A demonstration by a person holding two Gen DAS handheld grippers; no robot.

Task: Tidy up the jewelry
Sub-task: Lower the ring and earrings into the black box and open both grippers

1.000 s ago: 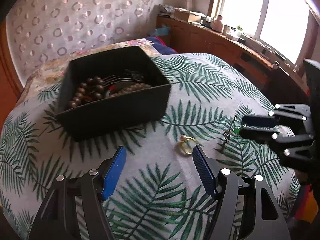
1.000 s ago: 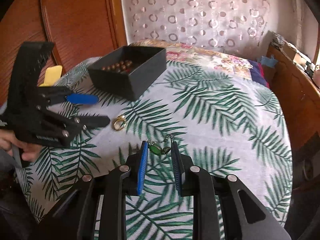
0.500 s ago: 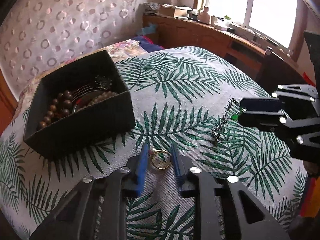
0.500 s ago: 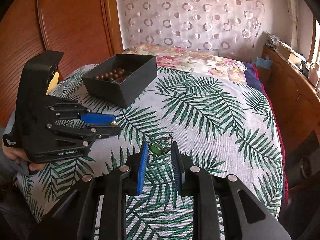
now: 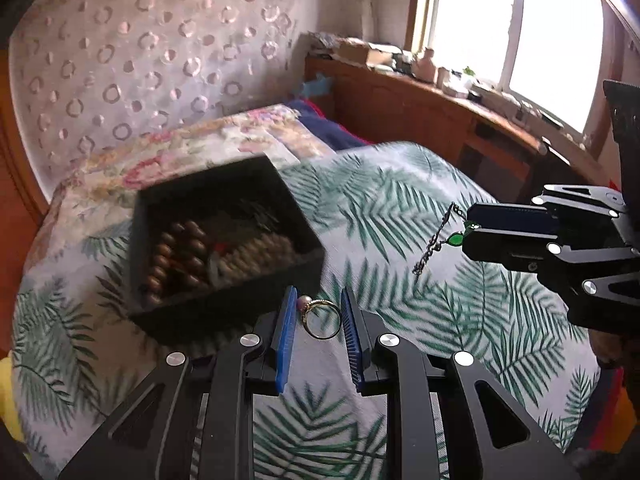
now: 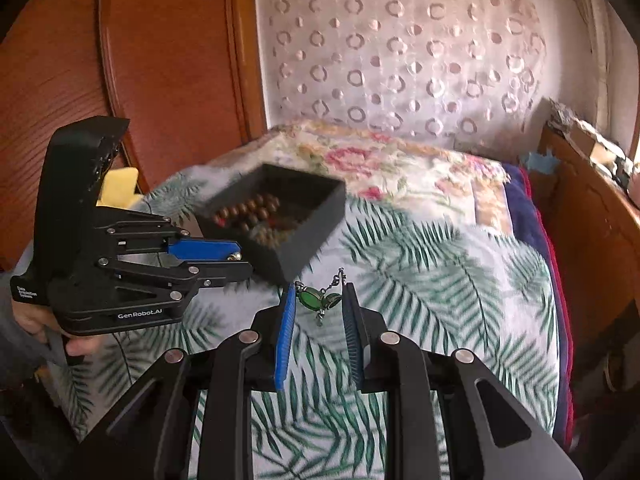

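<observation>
A thin gold ring with a small pale bead [image 5: 320, 318] sits pinched between the narrowed blue pads of the left gripper [image 5: 318, 312], just beside the open black box of brown wooden beads [image 5: 224, 240]. The right gripper [image 6: 318, 308], equally narrowed, grips a green-stoned pendant on a dark metal chain [image 6: 318, 298] above the palm-leaf bedspread [image 6: 440, 280].

a bedroom in a home: a bed [image 6: 460, 248] under a palm-leaf cover, a floral quilt [image 6: 384, 160], a curtain [image 6: 400, 48] with ring patterns, a wooden wardrobe [image 6: 120, 60], and a cluttered wooden sideboard [image 5: 420, 96] beneath a bright window [image 5: 552, 32].
</observation>
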